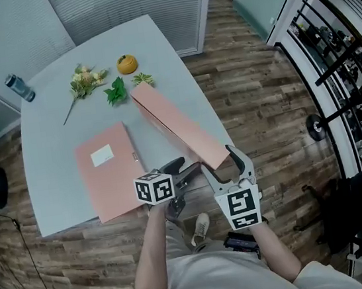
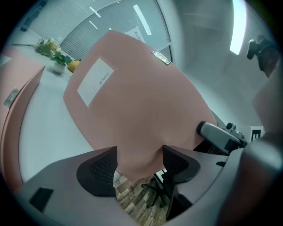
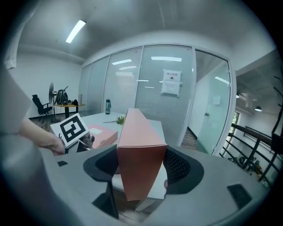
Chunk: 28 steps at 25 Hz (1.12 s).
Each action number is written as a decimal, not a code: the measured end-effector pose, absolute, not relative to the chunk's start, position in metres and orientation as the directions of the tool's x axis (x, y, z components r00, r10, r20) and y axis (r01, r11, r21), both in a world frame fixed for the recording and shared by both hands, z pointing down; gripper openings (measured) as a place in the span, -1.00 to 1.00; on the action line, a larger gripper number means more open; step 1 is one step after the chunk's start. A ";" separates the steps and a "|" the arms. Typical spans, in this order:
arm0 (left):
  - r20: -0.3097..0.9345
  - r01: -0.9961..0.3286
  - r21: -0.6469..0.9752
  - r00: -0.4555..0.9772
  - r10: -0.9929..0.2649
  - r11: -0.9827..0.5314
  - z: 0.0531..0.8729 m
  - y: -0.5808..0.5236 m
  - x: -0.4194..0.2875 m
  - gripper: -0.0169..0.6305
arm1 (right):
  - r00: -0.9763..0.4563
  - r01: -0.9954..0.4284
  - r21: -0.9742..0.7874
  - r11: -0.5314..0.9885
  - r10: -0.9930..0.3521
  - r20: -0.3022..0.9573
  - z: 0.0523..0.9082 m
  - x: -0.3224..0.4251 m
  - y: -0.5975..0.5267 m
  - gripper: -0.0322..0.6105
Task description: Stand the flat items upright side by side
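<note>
Two pink file boxes are on the grey table (image 1: 53, 158). One box (image 1: 108, 172) lies flat with its white label up, seen again in the right gripper view (image 3: 99, 133). The other box (image 1: 177, 124) stands tilted on its long edge, its near end out past the table's front corner. My right gripper (image 1: 222, 161) is shut on that near end (image 3: 139, 150), which fills the gap between the jaws. My left gripper (image 1: 183, 172) comes in from the left, and the box's lower corner (image 2: 132, 110) sits tight between its pads (image 2: 99, 170).
At the table's far side lie a water bottle (image 1: 19, 88), a flower sprig (image 1: 85, 82), green leaves (image 1: 116, 91) and an orange (image 1: 127, 64). Glass partitions stand behind the table. A black rack (image 1: 345, 50) lines the right. Wooden floor lies beyond the table's near edge.
</note>
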State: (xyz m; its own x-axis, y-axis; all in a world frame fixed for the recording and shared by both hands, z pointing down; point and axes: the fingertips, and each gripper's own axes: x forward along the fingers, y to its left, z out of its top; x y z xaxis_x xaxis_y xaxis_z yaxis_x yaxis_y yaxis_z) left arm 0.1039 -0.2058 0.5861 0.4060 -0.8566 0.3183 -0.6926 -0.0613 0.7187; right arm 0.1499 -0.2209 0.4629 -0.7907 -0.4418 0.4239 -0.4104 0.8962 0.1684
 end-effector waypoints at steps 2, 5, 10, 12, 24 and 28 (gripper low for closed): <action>0.300 -0.663 0.747 0.406 -0.864 -0.052 0.588 -0.204 0.104 0.01 | -0.793 -0.412 0.172 0.895 -0.445 0.417 0.463 0.149 -0.219 0.09; 0.289 -0.647 0.761 0.398 -0.871 -0.043 0.589 -0.204 0.103 0.01 | -0.797 -0.418 0.151 0.896 -0.441 0.413 0.464 0.149 -0.221 0.09; 0.293 -0.658 0.752 0.387 -0.874 -0.039 0.587 -0.205 0.103 0.01 | -0.783 -0.430 0.100 0.897 -0.426 0.453 0.467 0.150 -0.224 0.09; 0.296 -0.664 0.747 0.377 -0.878 -0.033 0.586 -0.204 0.102 0.01 | -0.777 -0.437 0.082 0.896 -0.422 0.468 0.468 0.151 -0.227 0.09; 0.254 -0.679 0.734 0.314 -0.915 -0.030 0.563 -0.198 0.081 0.01 | -0.797 -0.425 0.006 0.905 -0.377 0.472 0.468 0.151 -0.228 0.10; 0.233 -0.691 0.722 0.283 -0.930 -0.030 0.551 -0.197 0.075 0.01 | -0.806 -0.410 -0.015 0.912 -0.355 0.474 0.461 0.153 -0.231 0.11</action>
State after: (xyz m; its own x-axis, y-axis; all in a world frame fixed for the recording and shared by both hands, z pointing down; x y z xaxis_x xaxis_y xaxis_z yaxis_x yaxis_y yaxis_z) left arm 0.0752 -0.1971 0.5510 0.2834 -0.9304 0.2325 -0.6915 -0.0302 0.7218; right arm 0.1531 -0.2311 0.4611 -0.8060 -0.3549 0.4738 -0.4101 0.9119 -0.0145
